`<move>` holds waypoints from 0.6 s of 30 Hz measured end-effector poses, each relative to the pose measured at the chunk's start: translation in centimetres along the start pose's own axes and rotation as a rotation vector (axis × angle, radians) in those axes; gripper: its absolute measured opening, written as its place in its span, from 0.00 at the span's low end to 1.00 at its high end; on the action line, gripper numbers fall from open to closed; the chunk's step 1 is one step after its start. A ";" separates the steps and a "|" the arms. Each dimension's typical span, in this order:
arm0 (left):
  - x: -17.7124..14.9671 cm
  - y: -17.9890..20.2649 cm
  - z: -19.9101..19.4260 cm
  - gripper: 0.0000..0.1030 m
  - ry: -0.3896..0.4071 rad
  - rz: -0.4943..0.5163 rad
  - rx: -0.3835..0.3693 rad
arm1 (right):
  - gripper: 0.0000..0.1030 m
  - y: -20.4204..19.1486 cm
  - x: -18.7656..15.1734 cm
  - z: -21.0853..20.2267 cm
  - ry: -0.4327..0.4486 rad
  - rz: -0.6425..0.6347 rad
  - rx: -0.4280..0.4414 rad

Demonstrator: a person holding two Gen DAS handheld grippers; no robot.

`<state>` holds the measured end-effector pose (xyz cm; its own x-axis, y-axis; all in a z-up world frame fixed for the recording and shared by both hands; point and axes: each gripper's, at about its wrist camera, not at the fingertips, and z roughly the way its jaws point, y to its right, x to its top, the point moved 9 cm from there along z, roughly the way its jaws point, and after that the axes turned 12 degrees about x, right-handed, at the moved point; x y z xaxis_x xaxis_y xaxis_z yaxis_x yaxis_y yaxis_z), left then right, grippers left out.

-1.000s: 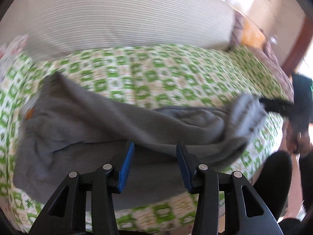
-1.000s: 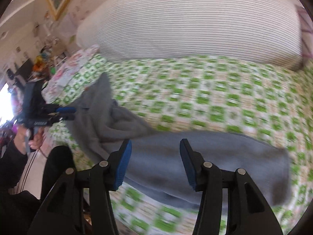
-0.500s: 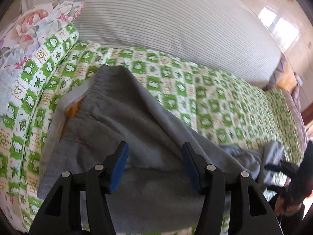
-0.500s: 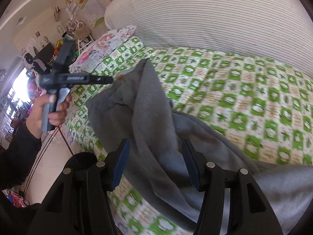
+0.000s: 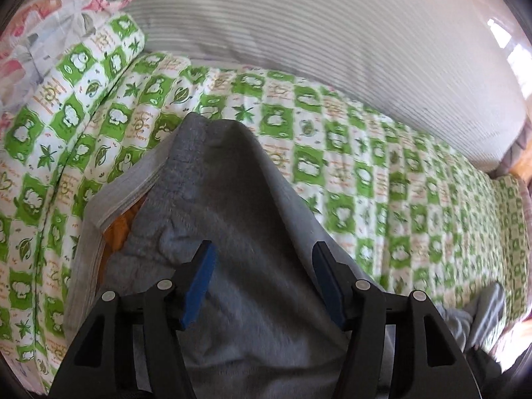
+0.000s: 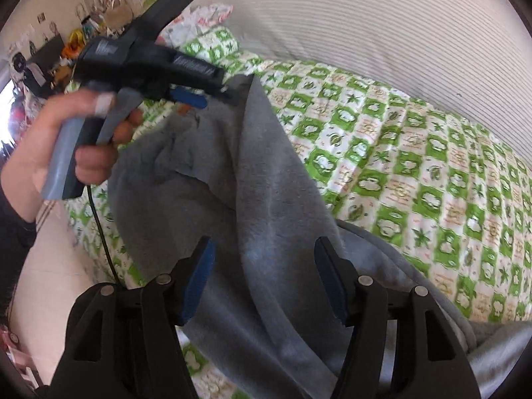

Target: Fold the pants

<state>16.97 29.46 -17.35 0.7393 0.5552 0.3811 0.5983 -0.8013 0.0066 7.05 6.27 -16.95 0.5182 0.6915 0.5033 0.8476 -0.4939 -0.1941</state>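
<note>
Grey fleece pants [image 5: 232, 219] lie bunched on the green patterned bed cover, waistband with an orange inner patch [image 5: 121, 226] at the left. My left gripper [image 5: 262, 276] is open, jaws wide apart just above the grey cloth. In the right wrist view the pants [image 6: 272, 206] rise in a ridge towards the far left. My right gripper [image 6: 264, 277] is open over that cloth. The left gripper also shows in the right wrist view [image 6: 212, 94], held in a hand, its tips at the pants' far edge.
The green and white bed cover [image 5: 382, 173] spreads to the right. A striped white bolster [image 5: 332, 43] runs along the back. A floral pillow [image 5: 50, 16] lies at the far left. Bare floor [image 6: 53, 266] and room clutter lie left of the bed.
Both grippers have closed in on the pants and swung left towards the waistband end. The left gripper has come much nearer to the right one. The cloth is bunched higher.
</note>
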 end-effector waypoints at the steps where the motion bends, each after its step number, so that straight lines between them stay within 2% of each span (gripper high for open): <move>1: 0.2 0.0 0.6 0.60 -0.012 -0.008 0.002 | 0.62 -0.2 0.0 0.6 -0.011 -0.007 -0.008; 5: 1.2 0.2 3.0 0.60 -0.057 -0.041 0.016 | 0.62 -0.5 -0.4 2.5 -0.053 -0.018 -0.006; 7: 1.7 0.5 3.9 0.58 -0.061 -0.042 0.025 | 0.62 -0.1 -0.6 3.0 -0.061 -0.030 -0.034; 8: 1.9 0.5 4.2 0.44 -0.052 -0.040 0.031 | 0.61 0.1 -0.7 3.1 -0.059 -0.037 -0.038; 9: 2.0 0.4 4.2 0.31 -0.046 -0.041 0.025 | 0.49 0.3 -0.7 3.2 -0.057 -0.036 -0.037; 10: 1.9 0.4 4.1 0.06 -0.048 -0.047 0.001 | 0.23 0.6 -0.7 3.1 -0.055 -0.027 -0.034; 11: 1.9 0.5 4.0 0.06 -0.047 -0.057 -0.029 | 0.14 0.8 -0.6 3.0 -0.053 -0.012 -0.020; 12: 1.9 0.4 3.2 0.05 -0.016 -0.058 -0.036 | 0.09 1.2 -0.5 2.7 -0.043 0.013 0.003; 18: 1.5 -1.5 -3.9 0.03 0.143 -0.069 -0.083 | 0.06 1.0 0.8 -0.8 0.058 0.057 0.135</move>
<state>16.01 30.59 -13.16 0.6423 0.5773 0.5042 0.6146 -0.7810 0.1112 8.20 5.93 -16.07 0.5613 0.6312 0.5353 0.8270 -0.4529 -0.3331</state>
